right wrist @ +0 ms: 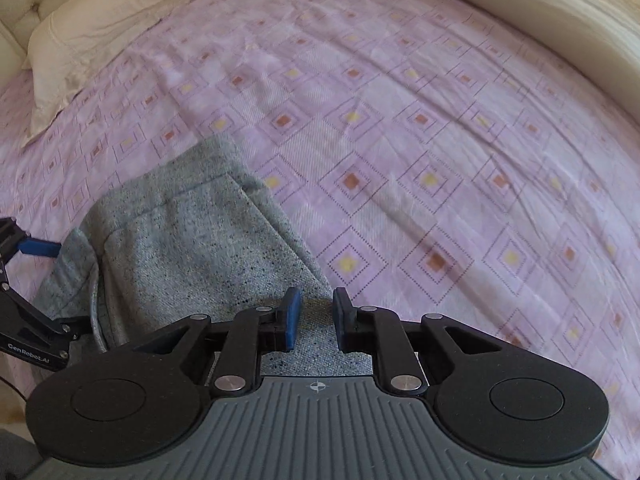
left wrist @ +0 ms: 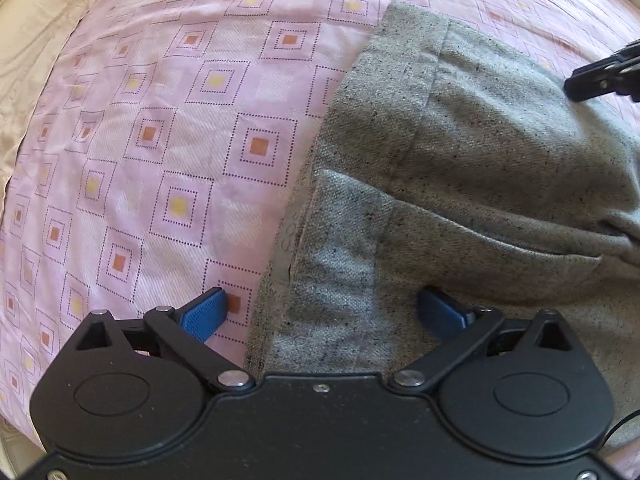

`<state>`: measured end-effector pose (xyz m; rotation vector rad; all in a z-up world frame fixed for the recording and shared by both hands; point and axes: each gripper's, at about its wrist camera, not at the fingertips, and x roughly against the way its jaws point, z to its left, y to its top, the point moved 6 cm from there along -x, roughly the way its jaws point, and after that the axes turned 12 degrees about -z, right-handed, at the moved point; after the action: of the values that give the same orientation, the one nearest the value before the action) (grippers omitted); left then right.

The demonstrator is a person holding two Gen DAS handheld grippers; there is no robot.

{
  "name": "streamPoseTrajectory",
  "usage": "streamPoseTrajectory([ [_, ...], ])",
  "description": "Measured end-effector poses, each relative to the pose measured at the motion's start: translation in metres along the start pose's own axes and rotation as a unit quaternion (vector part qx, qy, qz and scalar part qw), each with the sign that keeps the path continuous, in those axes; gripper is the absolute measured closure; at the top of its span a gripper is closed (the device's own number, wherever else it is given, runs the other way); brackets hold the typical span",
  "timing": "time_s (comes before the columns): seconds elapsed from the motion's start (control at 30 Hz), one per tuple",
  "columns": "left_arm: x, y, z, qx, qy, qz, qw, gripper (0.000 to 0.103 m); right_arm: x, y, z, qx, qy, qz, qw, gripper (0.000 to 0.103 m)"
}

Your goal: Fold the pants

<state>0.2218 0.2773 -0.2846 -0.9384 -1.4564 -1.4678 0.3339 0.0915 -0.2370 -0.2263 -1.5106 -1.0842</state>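
Grey speckled pants [left wrist: 460, 152] lie folded on a pink patterned bed sheet [left wrist: 160, 140]. My left gripper [left wrist: 324, 314] is open wide, low over the near left edge of the pants, one blue fingertip [left wrist: 208, 312] over the sheet, the other on the cloth. In the right wrist view the pants [right wrist: 192, 248] lie at lower left. My right gripper [right wrist: 314, 320] is partly open over the pants' near right edge with cloth showing between the jaws; they do not pinch it. The right gripper also shows in the left wrist view [left wrist: 604, 76], and the left gripper in the right wrist view [right wrist: 28, 280].
A cream pillow [right wrist: 92, 44] lies at the far left of the bed. A cream padded bed edge [right wrist: 560, 20] runs along the far right. The sheet [right wrist: 420, 160] spreads wide beyond the pants.
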Motion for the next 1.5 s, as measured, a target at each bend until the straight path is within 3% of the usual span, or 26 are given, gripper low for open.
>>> streamPoseTrajectory([
  [0.13,-0.002,0.003,-0.002,-0.003,-0.003,0.004,1.0000,0.000,-0.013,-0.005,-0.002,0.013,0.025,0.010,1.000,0.067],
  [0.3,-0.006,0.007,0.001,-0.003,-0.003,0.008,1.0000,0.000,-0.008,-0.009,-0.004,0.017,0.053,-0.001,0.998,0.061],
  [0.43,-0.008,0.010,0.002,-0.004,-0.003,0.011,0.9999,0.000,-0.009,-0.006,-0.007,-0.008,0.051,-0.001,0.999,0.060],
  [0.47,-0.009,0.010,0.002,-0.004,-0.003,0.011,0.9999,0.000,-0.010,-0.005,-0.007,-0.016,0.047,-0.003,0.999,0.062],
  [0.5,-0.009,0.010,0.002,-0.004,-0.002,0.011,0.9999,0.000,-0.011,-0.003,-0.007,-0.018,0.054,-0.004,0.998,0.087],
  [0.53,-0.009,0.010,0.002,-0.005,-0.002,0.011,0.9999,0.000,-0.012,-0.003,-0.005,-0.031,0.077,0.006,0.997,0.097],
  [0.63,-0.009,0.009,0.000,-0.005,0.000,0.009,0.9999,0.000,-0.007,-0.003,-0.004,-0.049,0.081,-0.006,0.995,0.097],
  [0.73,-0.007,0.008,-0.001,-0.004,-0.001,0.011,0.9999,0.000,0.019,0.002,0.004,-0.057,0.079,-0.048,0.994,0.097],
  [0.9,0.005,0.013,0.000,-0.008,-0.006,0.004,0.9999,0.011,0.086,0.011,0.035,-0.015,0.093,-0.116,0.989,0.097],
  [1.03,0.015,0.016,0.013,-0.011,0.020,-0.017,0.9996,0.013,0.134,0.004,0.076,0.020,0.119,-0.146,0.982,0.097],
  [1.17,0.014,0.011,0.029,0.014,0.005,-0.012,0.9998,0.012,0.149,-0.021,0.121,0.034,0.147,-0.142,0.978,0.097],
  [1.27,0.023,0.007,0.037,0.004,0.015,-0.021,0.9997,0.013,0.139,-0.046,0.153,0.045,0.158,-0.118,0.979,0.097],
  [1.4,0.031,-0.004,0.061,-0.026,0.084,-0.029,0.9957,0.021,0.123,-0.072,0.185,0.049,0.169,-0.098,0.980,0.097],
  [1.5,0.035,-0.012,0.089,0.012,0.102,-0.017,0.9945,0.026,0.109,-0.089,0.201,0.051,0.171,-0.083,0.980,0.097],
])
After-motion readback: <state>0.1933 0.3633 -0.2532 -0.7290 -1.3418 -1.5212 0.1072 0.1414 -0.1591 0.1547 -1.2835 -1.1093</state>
